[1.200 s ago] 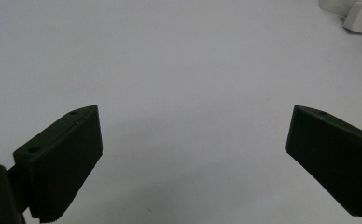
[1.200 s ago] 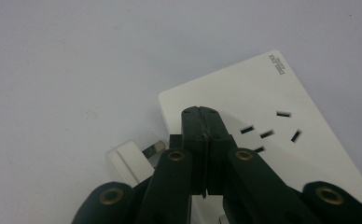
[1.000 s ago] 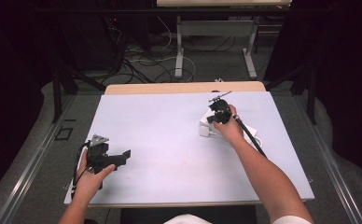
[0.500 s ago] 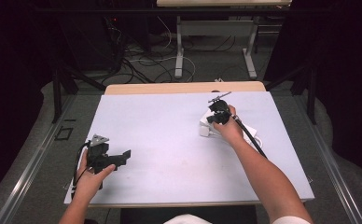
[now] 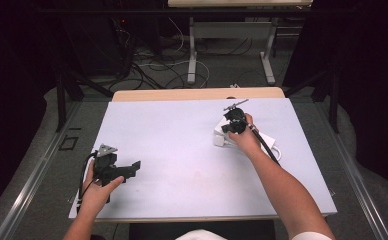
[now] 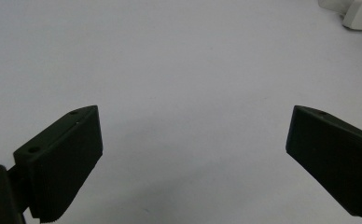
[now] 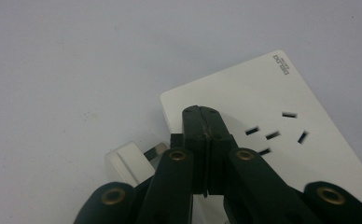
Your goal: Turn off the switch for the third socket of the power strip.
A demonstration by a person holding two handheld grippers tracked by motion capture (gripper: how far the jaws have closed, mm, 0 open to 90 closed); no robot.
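A white power strip with several socket slots lies flat on the white table top, right of centre in the high view. My right gripper points down at the strip's end with its jaws pressed together and nothing visible between them. A white plug with a metal prong lies on the table just beside that end, under the gripper's left linkage. At the near left of the table my left gripper is held low over the surface. Its jaws stand wide apart over bare table.
A black cable trails from the right gripper along the forearm. A wooden strip runs along the table's far edge. Beyond it are a desk frame and loose cables on the floor. A bit of the strip shows far off in the left gripper view.
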